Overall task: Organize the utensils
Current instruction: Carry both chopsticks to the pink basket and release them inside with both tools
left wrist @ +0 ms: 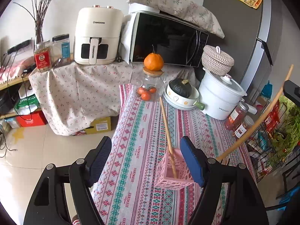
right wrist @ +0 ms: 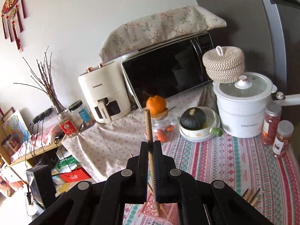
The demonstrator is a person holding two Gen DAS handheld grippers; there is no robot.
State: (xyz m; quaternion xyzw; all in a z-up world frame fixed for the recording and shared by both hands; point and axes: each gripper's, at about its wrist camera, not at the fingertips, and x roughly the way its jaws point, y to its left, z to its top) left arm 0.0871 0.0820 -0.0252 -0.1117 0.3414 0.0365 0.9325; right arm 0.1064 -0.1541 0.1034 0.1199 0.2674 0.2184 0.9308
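Note:
A pink lattice holder stands on the patterned tablecloth, between my left gripper's open blue-padded fingers, close to the right one. One wooden chopstick leans in it. My right gripper is shut on a second wooden chopstick, held above the holder; its lower tip reaches down into the holder's mouth. In the left wrist view that chopstick slants in from the right, its tip hidden behind the left gripper's right finger. More chopsticks lie on the cloth to the right.
At the table's far end stand a glass jar with an orange on top, a bowl holding a dark squash, a white pot and spice jars. A wire vegetable basket stands right. Floor lies left of the table edge.

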